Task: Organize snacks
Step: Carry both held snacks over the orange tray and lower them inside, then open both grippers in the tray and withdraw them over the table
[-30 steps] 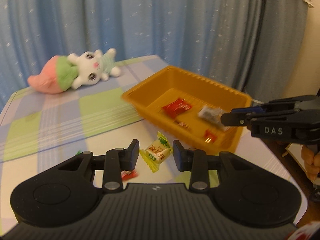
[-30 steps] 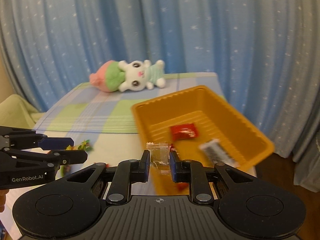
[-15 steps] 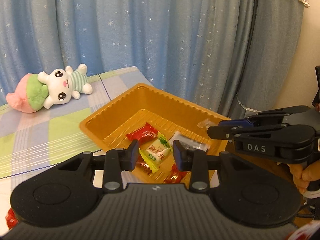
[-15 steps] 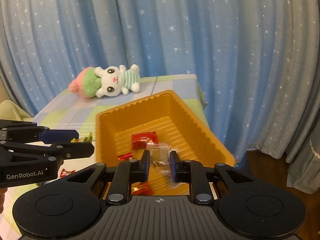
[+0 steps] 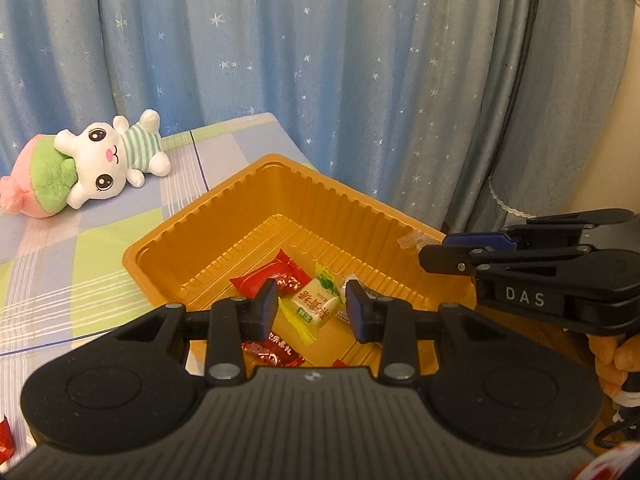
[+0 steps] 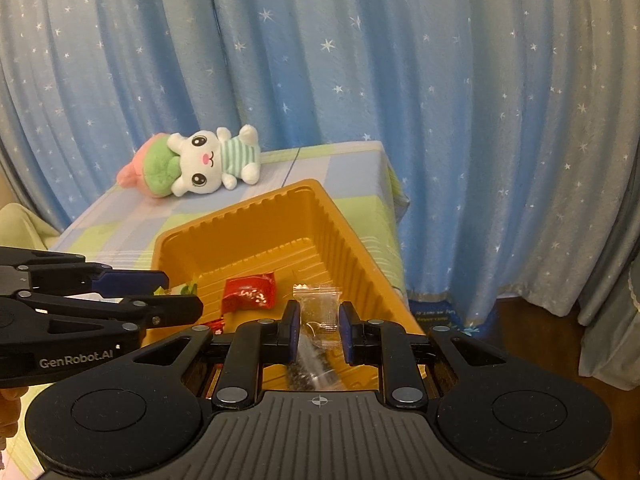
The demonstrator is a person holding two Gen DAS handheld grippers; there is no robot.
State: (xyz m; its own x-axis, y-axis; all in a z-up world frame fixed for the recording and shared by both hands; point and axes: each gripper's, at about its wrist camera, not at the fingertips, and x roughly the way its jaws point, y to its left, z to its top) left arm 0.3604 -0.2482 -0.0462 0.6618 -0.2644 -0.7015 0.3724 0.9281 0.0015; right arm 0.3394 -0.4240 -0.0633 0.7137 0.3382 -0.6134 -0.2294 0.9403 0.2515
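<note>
My left gripper (image 5: 313,308) is shut on a yellow-and-white candy (image 5: 314,303) with a green print and hangs over the near corner of the orange tray (image 5: 224,216). Under it in the tray lie a red packet (image 5: 276,276) and a second red wrapper (image 5: 272,350). To its right, my right gripper (image 5: 430,249) holds a small clear packet (image 5: 412,240). In the right wrist view that gripper (image 6: 320,320) is shut on the clear packet (image 6: 320,306) above the tray (image 6: 240,232). A red packet (image 6: 250,292) and a dark packet (image 6: 312,368) lie below. The left gripper (image 6: 182,293) enters from the left.
A white plush rabbit (image 5: 100,164) (image 6: 200,164) lies at the back of the checked tablecloth (image 5: 80,264). Blue star curtains hang close behind the table. A red wrapper (image 5: 4,436) lies at the near left. A hand (image 5: 616,356) grips the right tool.
Both grippers have travelled from beside the tray to above its inside, each still carrying its snack. The tray now fills the space under the fingers.
</note>
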